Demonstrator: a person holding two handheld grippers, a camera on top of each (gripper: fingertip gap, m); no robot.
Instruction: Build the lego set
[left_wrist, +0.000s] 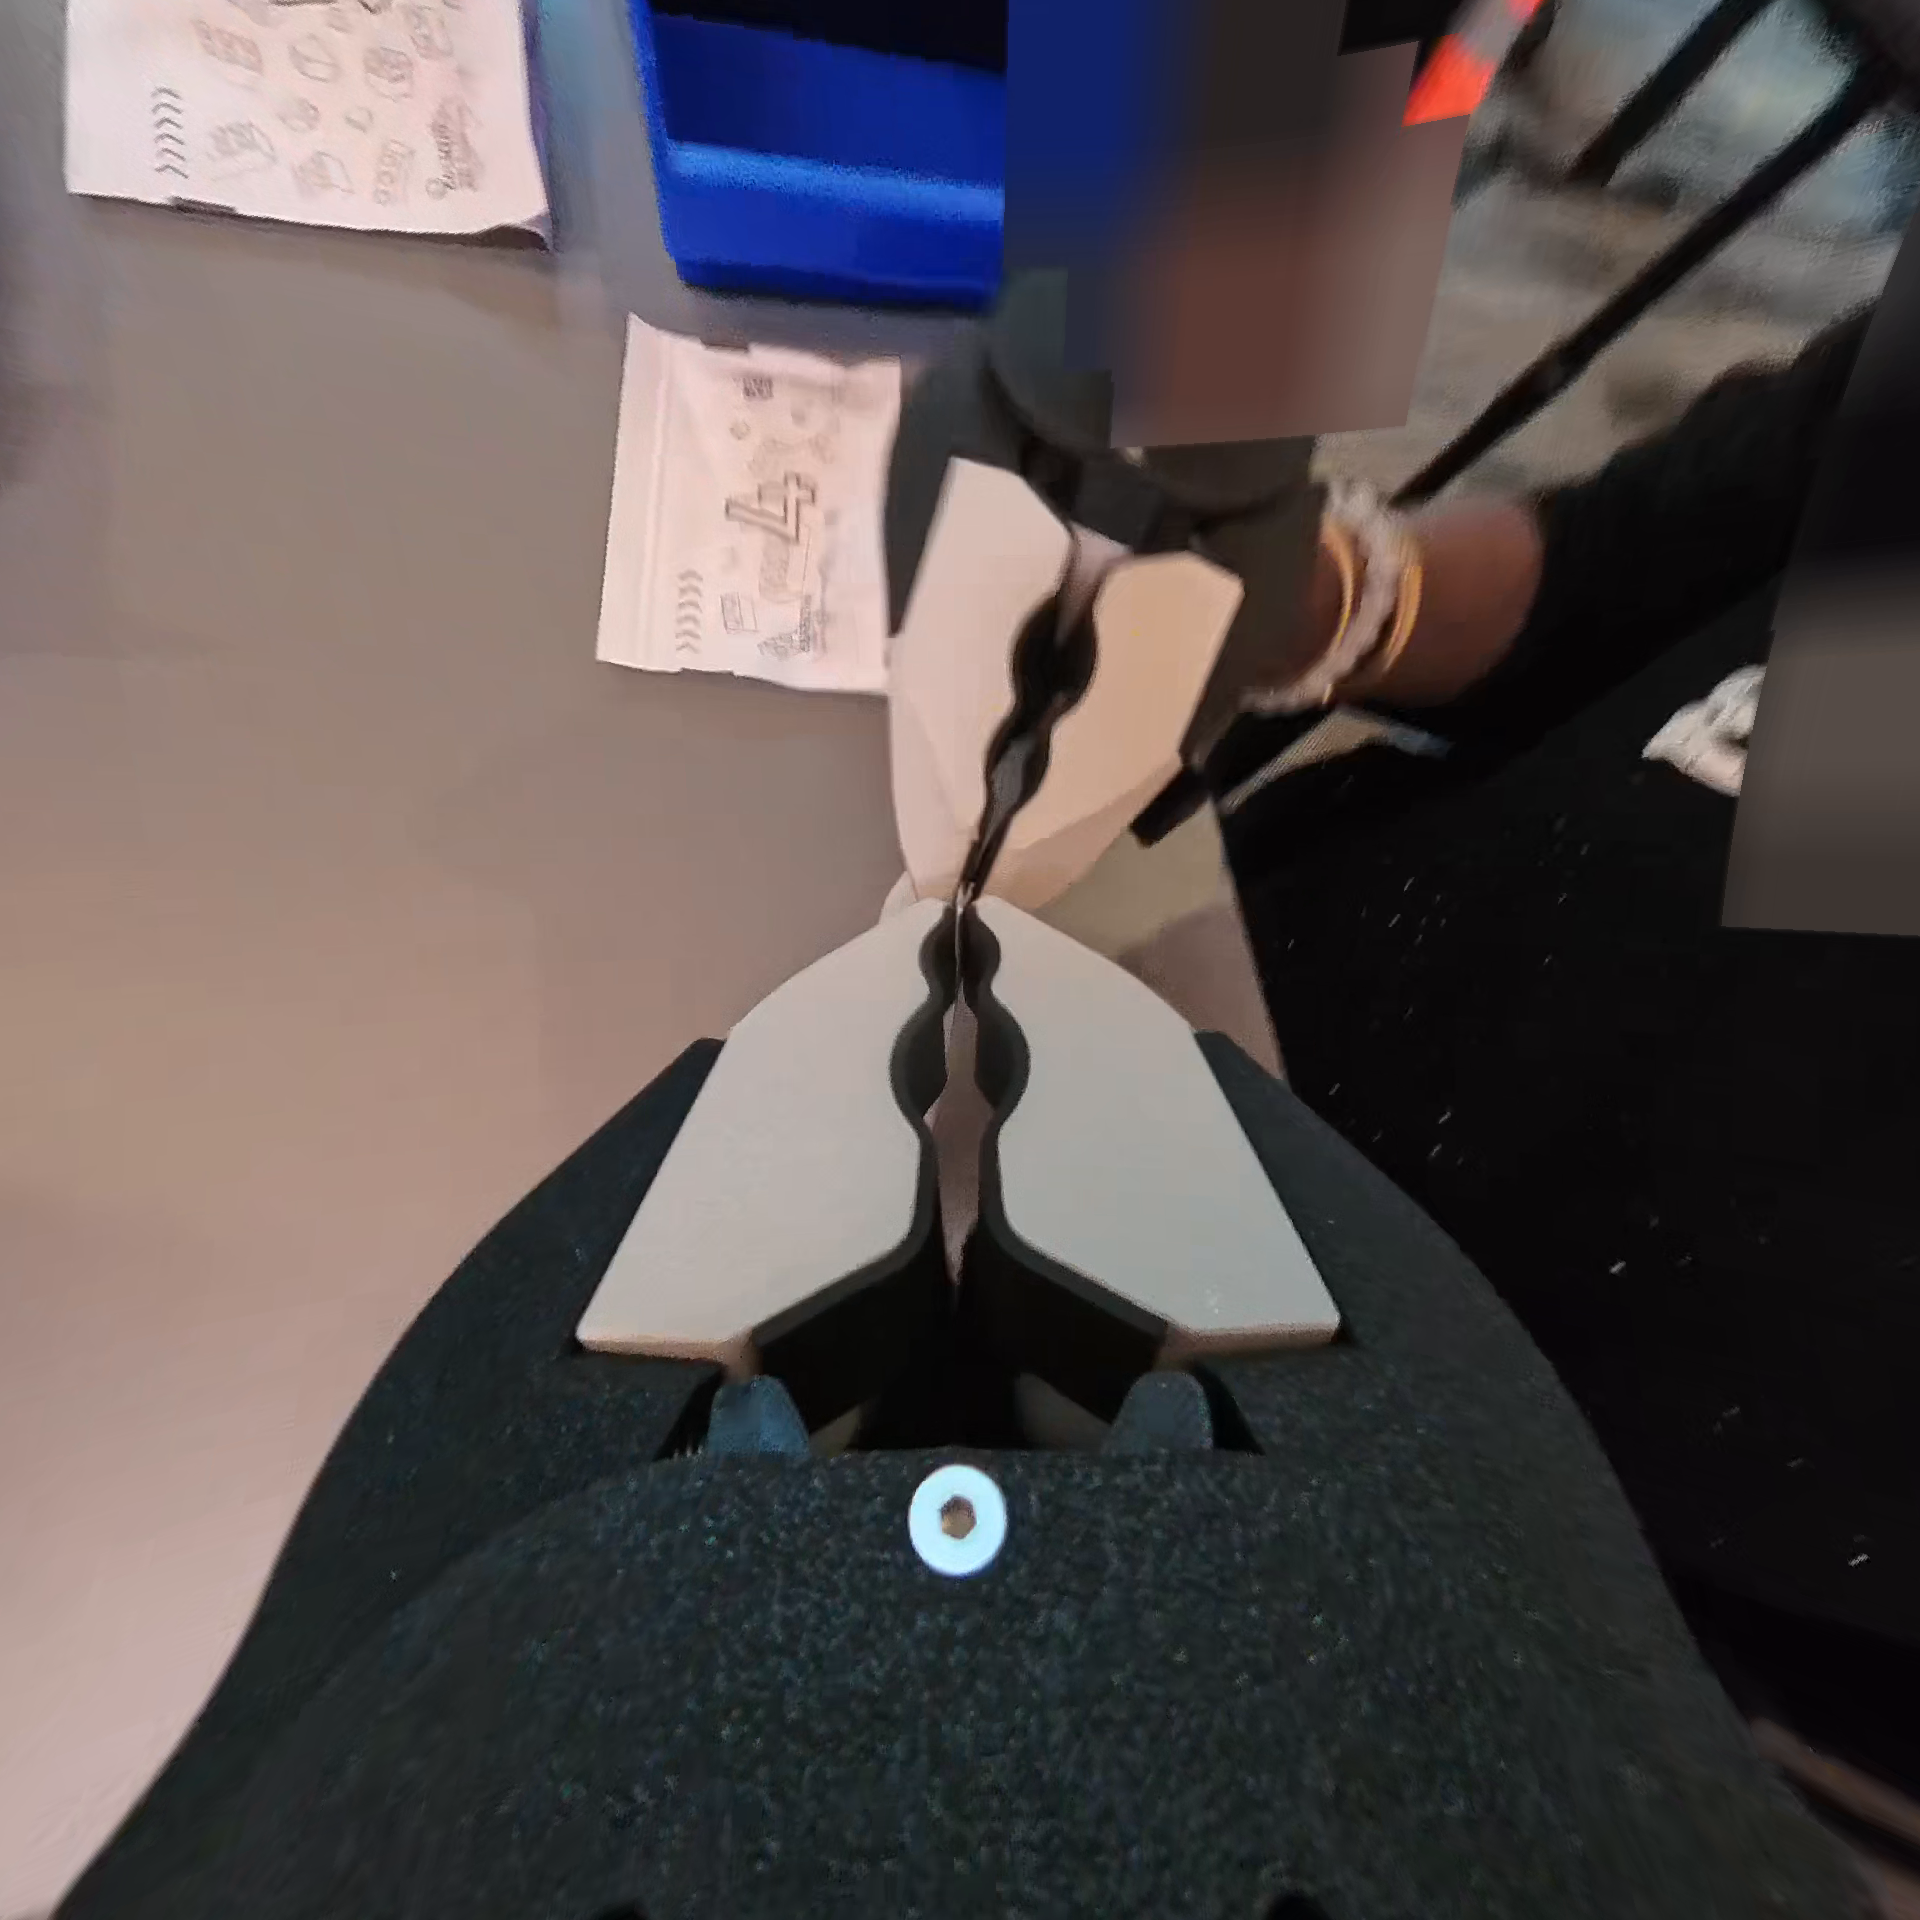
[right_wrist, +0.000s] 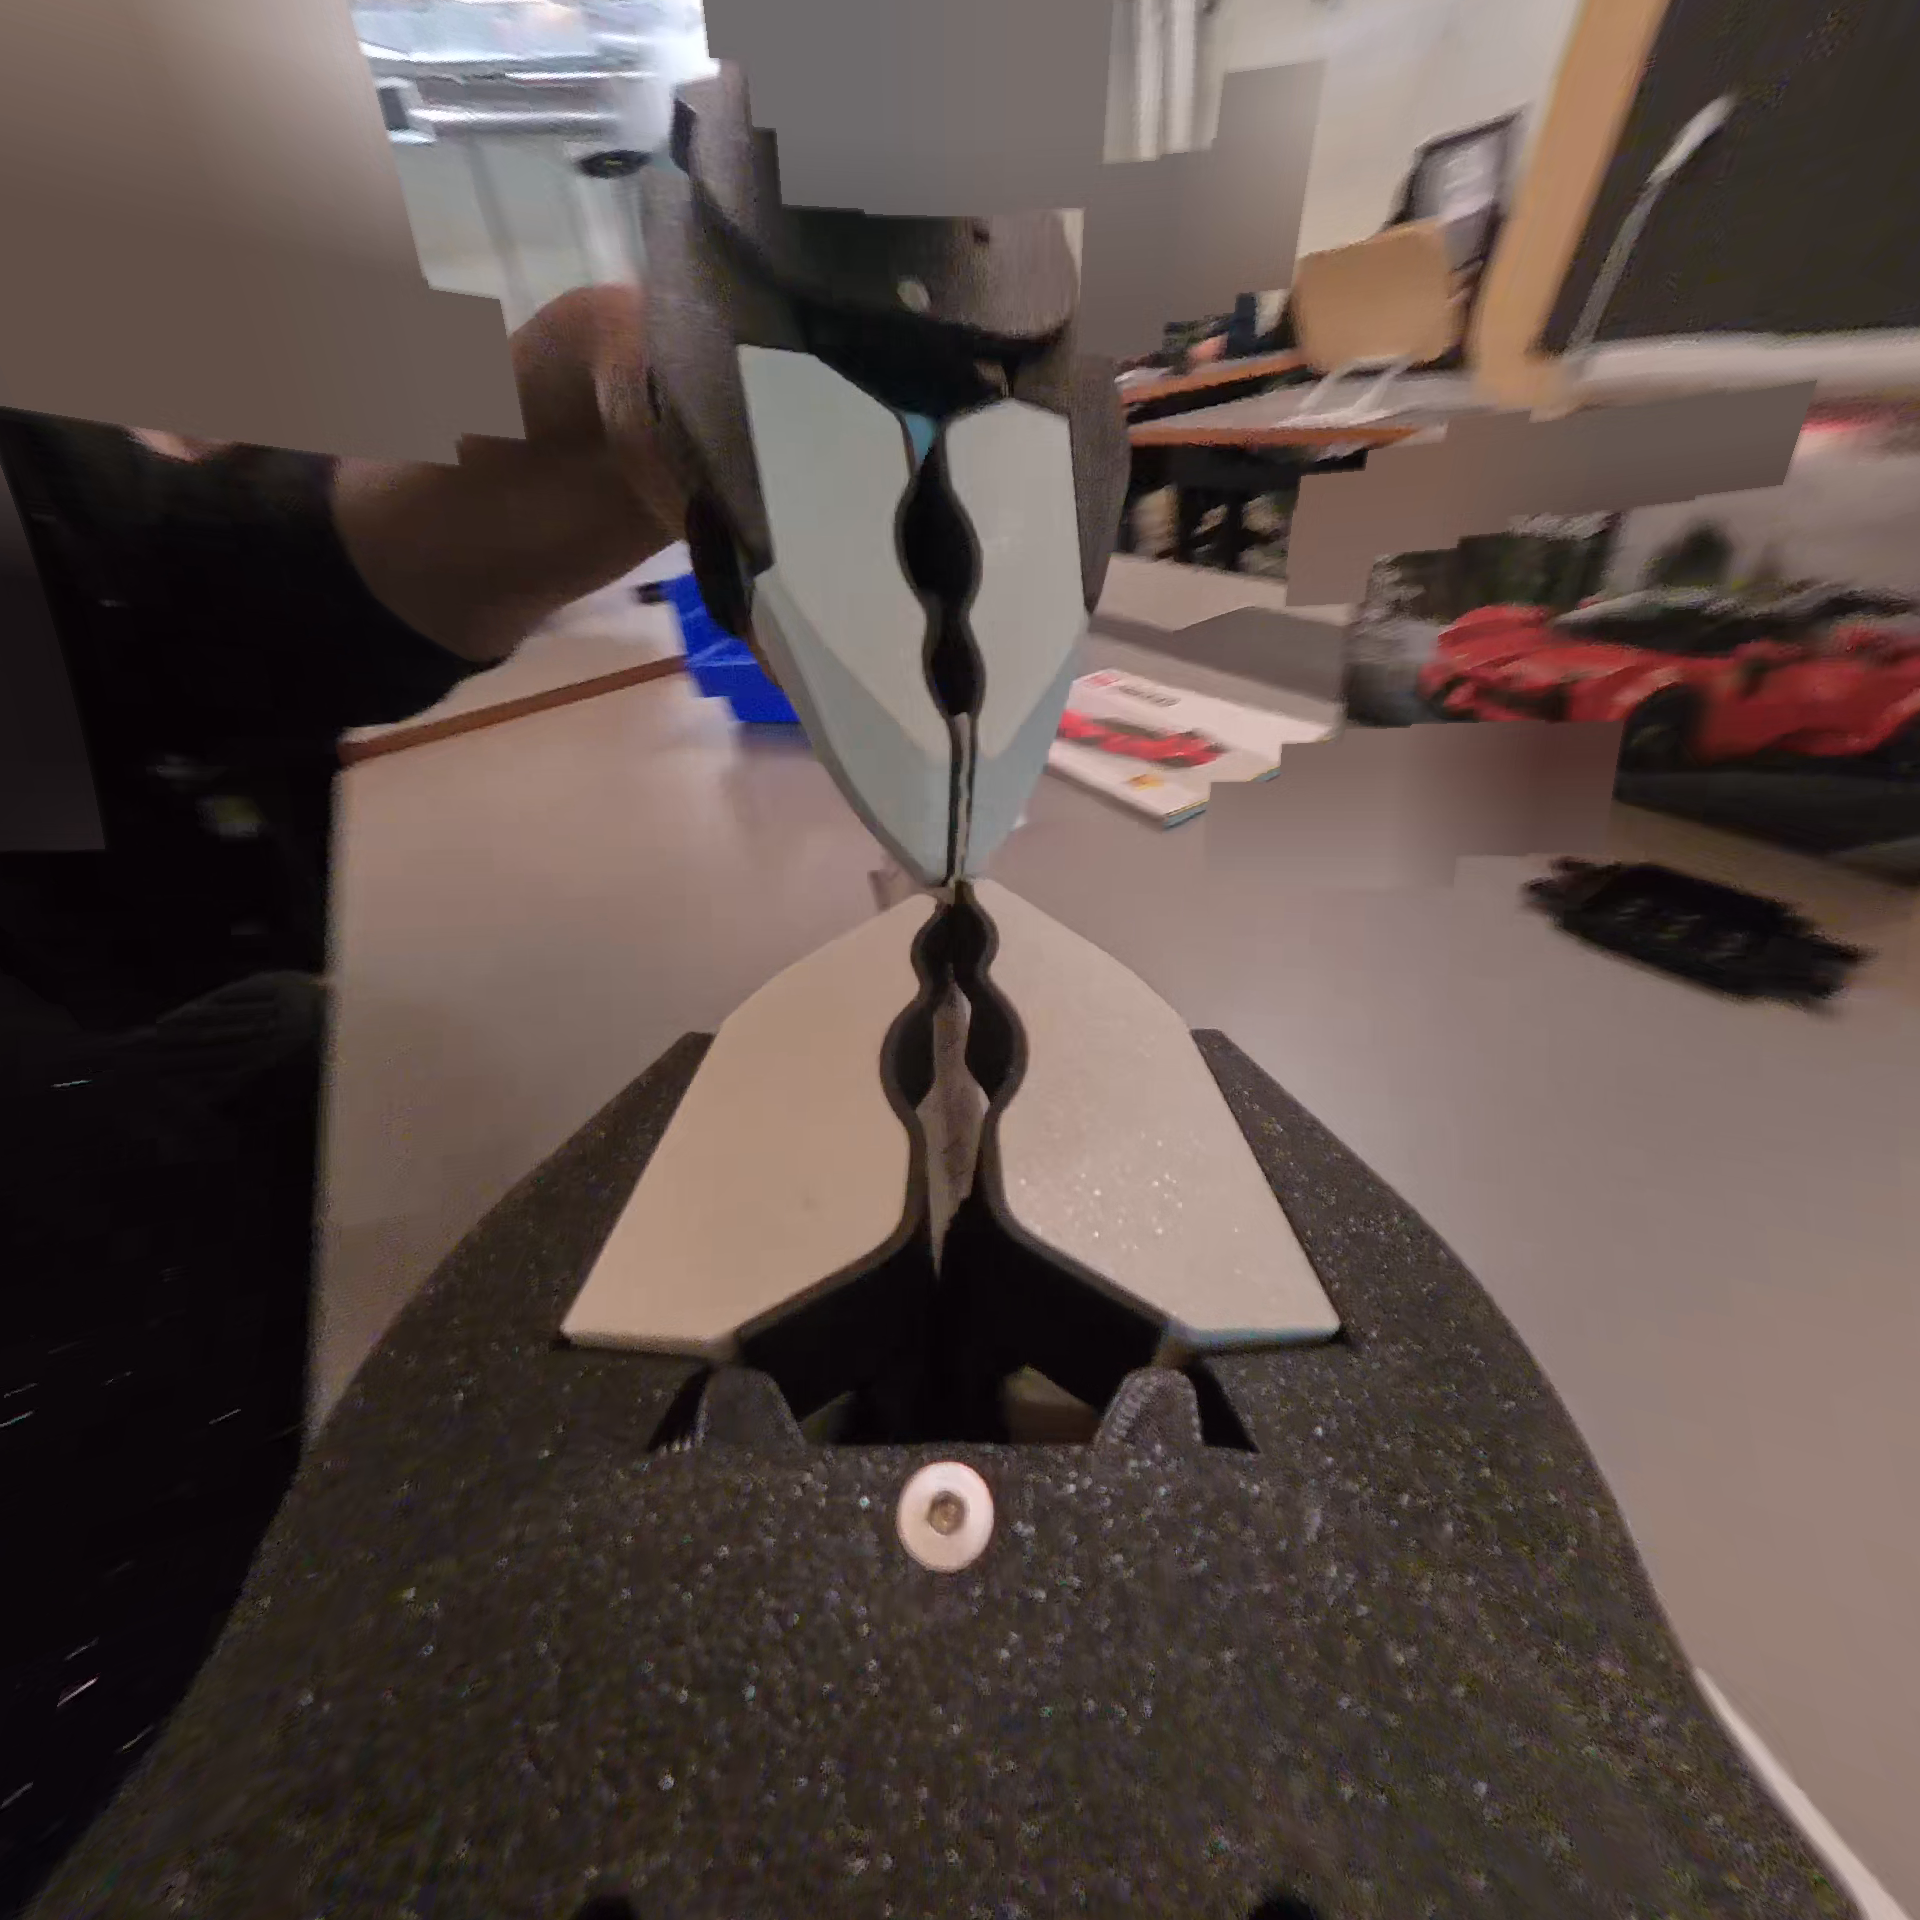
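My left gripper (left_wrist: 961, 916) and my right gripper (right_wrist: 956, 896) meet tip to tip above the grey table (left_wrist: 312, 831). Each is shut on the same thin white paper bag, seen edge-on. The bag shows as a pale strip between the left pads (left_wrist: 964, 1049) and between the right pads (right_wrist: 951, 1122). In the left wrist view the right gripper (left_wrist: 977, 873) comes in from above, held by a hand. In the right wrist view the left gripper (right_wrist: 956, 868) points down at mine, with the bag's edge (right_wrist: 966, 769) between its fingers.
A blue bin (left_wrist: 831, 156) stands at the back, with two printed white paper bags (left_wrist: 301, 104) (left_wrist: 748, 509) flat on the table. A booklet (right_wrist: 1143, 748), a box picturing a red car (right_wrist: 1662, 675) and a heap of black parts (right_wrist: 1683, 935) lie to the right. The grippers are tip to tip, or close to it. It is some 35 cm from my right tips to the red car (right_wrist: 1662, 675).
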